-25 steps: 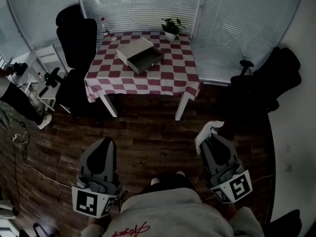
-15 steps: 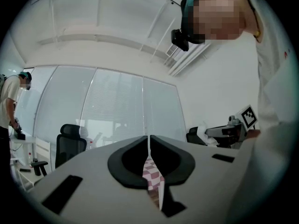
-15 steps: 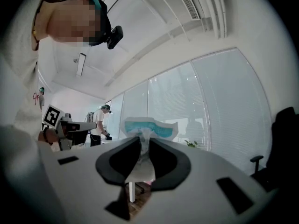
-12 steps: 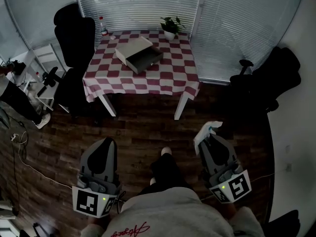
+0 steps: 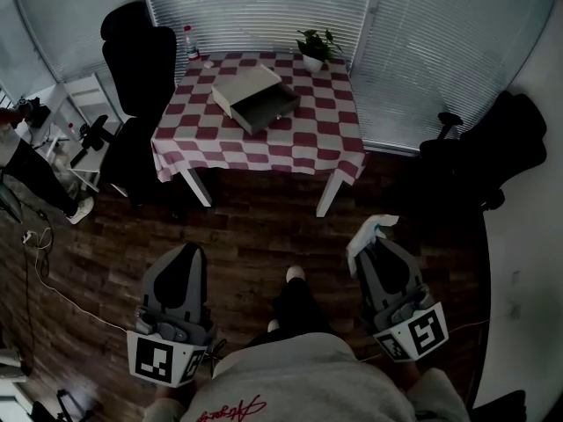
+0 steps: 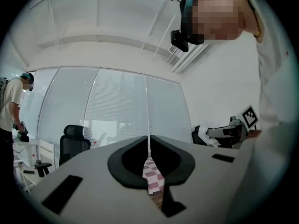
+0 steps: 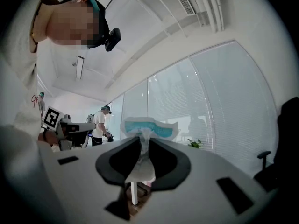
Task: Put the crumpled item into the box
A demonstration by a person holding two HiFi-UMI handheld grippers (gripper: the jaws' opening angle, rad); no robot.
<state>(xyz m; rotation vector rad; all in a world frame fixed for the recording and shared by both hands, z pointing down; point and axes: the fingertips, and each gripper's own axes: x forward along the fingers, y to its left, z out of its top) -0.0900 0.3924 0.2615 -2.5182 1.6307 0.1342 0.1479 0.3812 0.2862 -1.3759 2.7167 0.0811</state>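
In the head view, the crumpled item [image 5: 371, 231], a white wad with some teal, sticks out of the tips of my right gripper [image 5: 373, 246], which is shut on it low on the right above the wooden floor. The right gripper view shows the crumpled item [image 7: 148, 127] pinched between the dark jaws of that gripper [image 7: 142, 146]. The box [image 5: 255, 98], grey and open towards me, lies on the red-and-white checked table [image 5: 264, 143] far ahead. My left gripper [image 5: 186, 253] hangs low on the left. In its own view the left gripper [image 6: 148, 143] is shut and holds nothing.
A potted plant [image 5: 314, 49] and a bottle [image 5: 191, 44] stand at the table's far edge. Black office chairs flank the table on the left [image 5: 136, 55] and the right [image 5: 493, 148]. A person [image 5: 22, 161] stands at the far left. Blinds cover the windows behind.
The view has shifted slightly towards the table, and a foot has come forward between the grippers. Both grippers keep their places in the view, the right still shut on the crumpled item.
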